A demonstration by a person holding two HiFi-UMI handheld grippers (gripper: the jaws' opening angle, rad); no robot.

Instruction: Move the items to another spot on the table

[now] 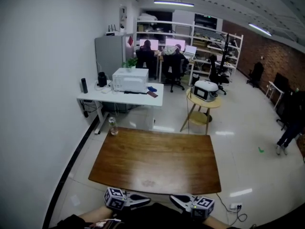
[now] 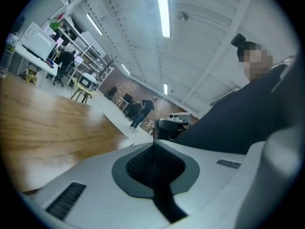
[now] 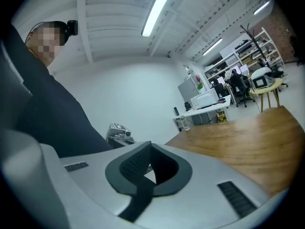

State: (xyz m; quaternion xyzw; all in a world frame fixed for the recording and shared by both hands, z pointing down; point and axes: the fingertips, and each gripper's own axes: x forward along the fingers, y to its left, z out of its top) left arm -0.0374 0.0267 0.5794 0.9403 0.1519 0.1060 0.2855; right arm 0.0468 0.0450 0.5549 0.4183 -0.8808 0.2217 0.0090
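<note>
A clear plastic bottle with a green cap stands upright at the far left corner of the brown wooden table. It also shows small in the right gripper view, the bottle far off at the table's end. My left gripper and right gripper hover at the table's near edge, tips pointing at each other. Both hold nothing. In the left gripper view the jaws of my left gripper meet along a dark seam. My right gripper looks shut too.
Behind the table stands a white desk with a white box-shaped machine. A round yellow side table with an appliance is at the back right. People sit at desks far back, and one person walks at the right. A power strip lies on the floor.
</note>
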